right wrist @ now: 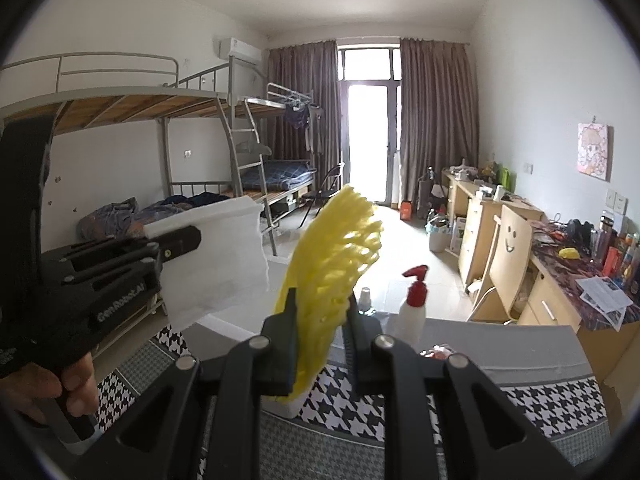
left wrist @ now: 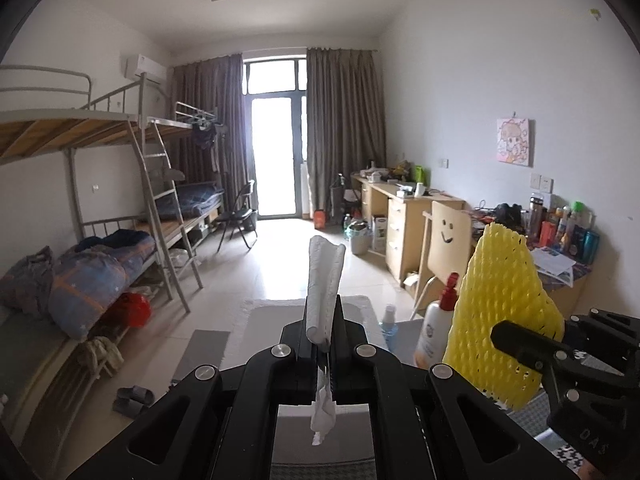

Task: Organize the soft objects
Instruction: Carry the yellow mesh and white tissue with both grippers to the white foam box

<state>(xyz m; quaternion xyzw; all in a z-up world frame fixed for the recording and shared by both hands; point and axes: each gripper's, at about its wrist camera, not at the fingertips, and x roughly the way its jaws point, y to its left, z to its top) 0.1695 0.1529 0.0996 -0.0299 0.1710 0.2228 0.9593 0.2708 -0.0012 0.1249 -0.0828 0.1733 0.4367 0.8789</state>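
Left wrist view: the left gripper (left wrist: 322,344) is clenched on a white foam sheet (left wrist: 324,280), held upright left of the spray bottle (left wrist: 434,328). Right wrist view: the right gripper (right wrist: 320,320) is clamped on yellow foam netting (right wrist: 336,256), left of the bottle above the houndstooth worktop (right wrist: 540,404). Both are best lowered slowly, grips kept light, the bottle avoided.
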